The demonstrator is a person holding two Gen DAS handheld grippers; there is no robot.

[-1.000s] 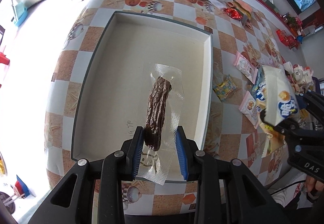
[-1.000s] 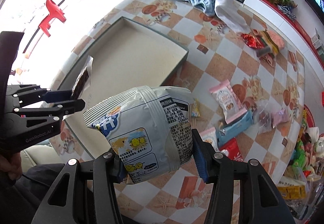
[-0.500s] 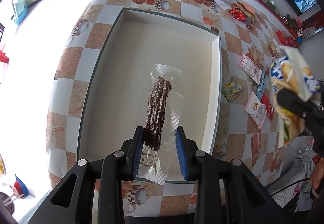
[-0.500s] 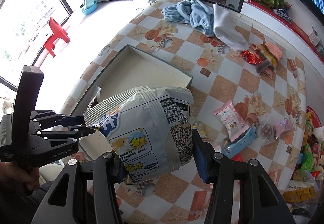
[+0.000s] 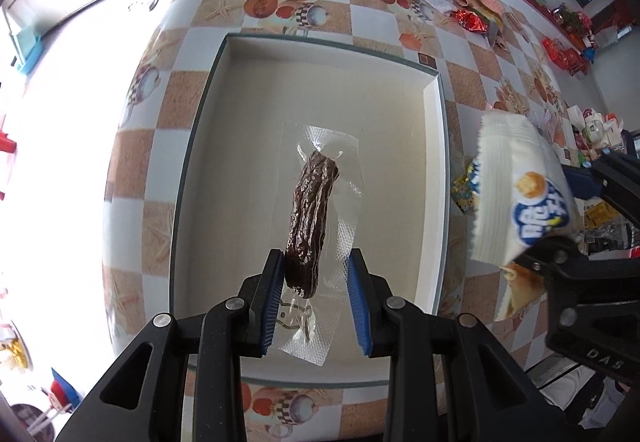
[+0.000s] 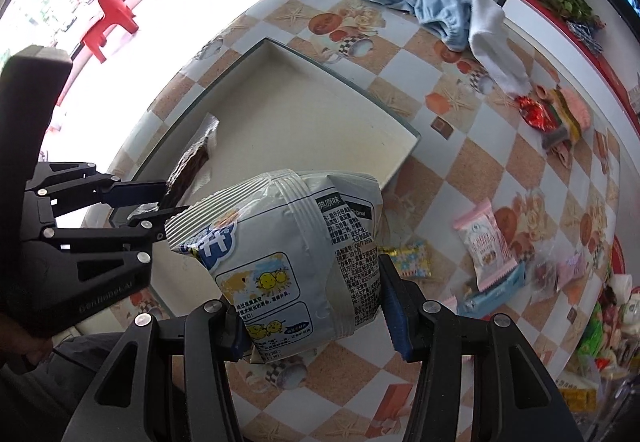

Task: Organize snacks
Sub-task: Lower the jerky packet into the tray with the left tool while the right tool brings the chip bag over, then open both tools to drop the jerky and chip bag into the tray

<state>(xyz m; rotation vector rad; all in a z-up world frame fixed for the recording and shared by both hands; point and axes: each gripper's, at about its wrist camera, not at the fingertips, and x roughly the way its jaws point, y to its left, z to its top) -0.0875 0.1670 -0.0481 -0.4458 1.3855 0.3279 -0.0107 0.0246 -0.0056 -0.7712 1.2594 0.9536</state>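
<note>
My left gripper [image 5: 316, 306] is shut on a clear vacuum pack with a dark brown meat stick [image 5: 310, 222] and holds it above the near part of a shallow beige tray [image 5: 320, 54]. The tray is otherwise bare. My right gripper [image 6: 310, 312] is shut on a puffy white snack bag [image 6: 288, 254] and holds it in the air by the tray's near right corner. That bag [image 5: 516, 198] also shows at the right of the left wrist view. The left gripper [image 6: 160, 202] with its pack shows at the left of the right wrist view.
Loose snack packets lie on the checkered table right of the tray: a pink one [image 6: 486, 242], a yellow one [image 6: 410, 260], a red wrapper [image 6: 536, 114]. A blue cloth [image 6: 424, 2] and a white cloth [image 6: 494, 42] lie at the far edge. A red chair [image 6: 110, 16] stands beyond.
Both grippers moved forward and lower toward the tray. The white snack bag came closer to the tray's right edge. Both grips are unchanged.
</note>
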